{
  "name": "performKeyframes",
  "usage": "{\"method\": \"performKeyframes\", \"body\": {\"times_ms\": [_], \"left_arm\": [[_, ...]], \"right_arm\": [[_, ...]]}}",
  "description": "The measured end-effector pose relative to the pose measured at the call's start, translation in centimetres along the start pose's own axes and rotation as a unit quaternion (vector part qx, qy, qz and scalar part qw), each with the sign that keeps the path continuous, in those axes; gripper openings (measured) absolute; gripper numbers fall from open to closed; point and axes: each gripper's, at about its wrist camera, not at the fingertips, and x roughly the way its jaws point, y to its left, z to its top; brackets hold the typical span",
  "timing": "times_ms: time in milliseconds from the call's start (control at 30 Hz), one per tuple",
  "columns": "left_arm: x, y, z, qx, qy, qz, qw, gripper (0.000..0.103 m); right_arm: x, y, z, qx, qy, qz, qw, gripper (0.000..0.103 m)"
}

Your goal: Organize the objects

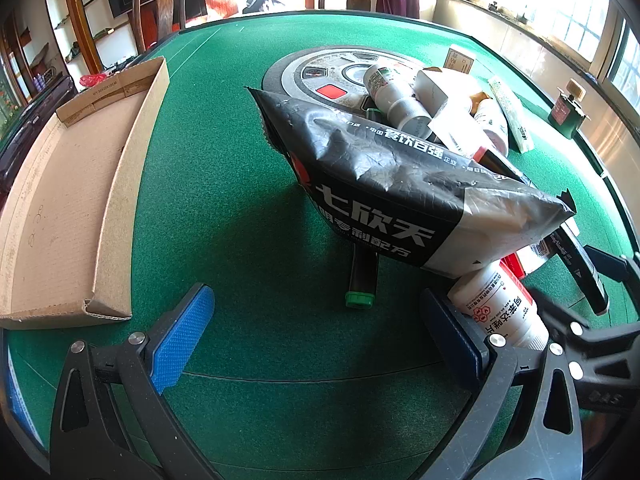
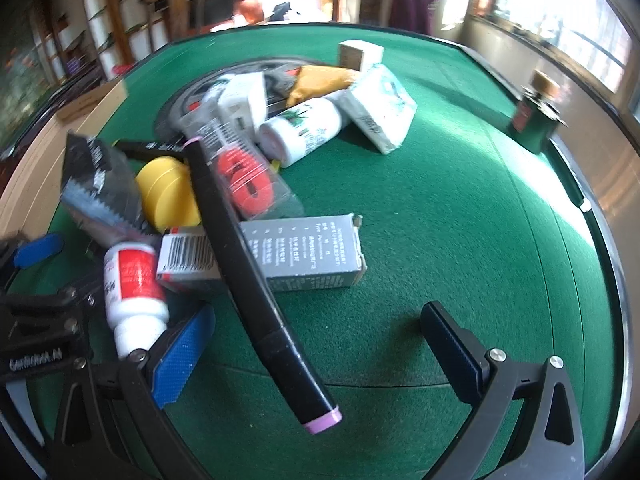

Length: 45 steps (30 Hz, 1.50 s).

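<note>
A pile of objects lies on the green table (image 1: 240, 200). In the left wrist view a black foil bag (image 1: 400, 184) lies on top, with a green-capped black marker (image 1: 362, 280) under it and white bottles (image 1: 396, 96) behind. My left gripper (image 1: 320, 332) is open and empty in front of the bag; a white bottle with red print (image 1: 500, 308) lies just outside its right finger. In the right wrist view my right gripper (image 2: 320, 344) is open, with a black pink-capped marker (image 2: 256, 280) lying between its fingers, untouched. A grey box (image 2: 304, 256) lies behind.
An open shallow cardboard tray (image 1: 68, 200) lies at the left. A yellow lid (image 2: 168, 196), a clear pack with red contents (image 2: 244, 176), a tissue pack (image 2: 380, 108) and white boxes (image 2: 360, 54) fill the pile. A dark green bottle (image 2: 536, 120) stands at the right table edge.
</note>
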Motion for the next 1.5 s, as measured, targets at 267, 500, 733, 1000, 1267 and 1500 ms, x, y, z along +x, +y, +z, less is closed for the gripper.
{"method": "performKeyframes", "body": {"times_ms": [267,500,733,1000,1267,1500], "left_arm": [[0.0,0.0,0.1,0.000,0.000,0.000,1.0000,0.103],[-0.1,0.0,-0.1,0.010,0.000,-0.005,0.9999,0.103],[-2.3,3.5,-1.6,0.054,0.027,-0.075,0.9953,0.103],[-4.8,4.7,-3.0,0.048,-0.005,-0.134,0.9899,0.088],[-5.7,5.8,-3.2,0.042,-0.023,-0.146,0.9882,0.086],[-5.7,6.3,-3.2,0.035,-0.021,-0.154,0.9872,0.086]], "right_arm": [[-4.6,-2.4,-2.4,-0.028,-0.055,0.032,0.998,0.103],[-8.3,-0.7,-3.5,-0.093,-0.159,0.023,0.983,0.103],[-8.2,1.9,-3.1,-0.131,-0.169,0.046,0.976,0.101],[-5.6,6.3,-1.2,-0.167,-0.139,0.089,0.972,0.091],[-2.2,7.2,0.0,-0.180,-0.093,0.086,0.975,0.062],[-0.8,8.3,0.2,-0.199,-0.079,0.067,0.975,0.045]]}}
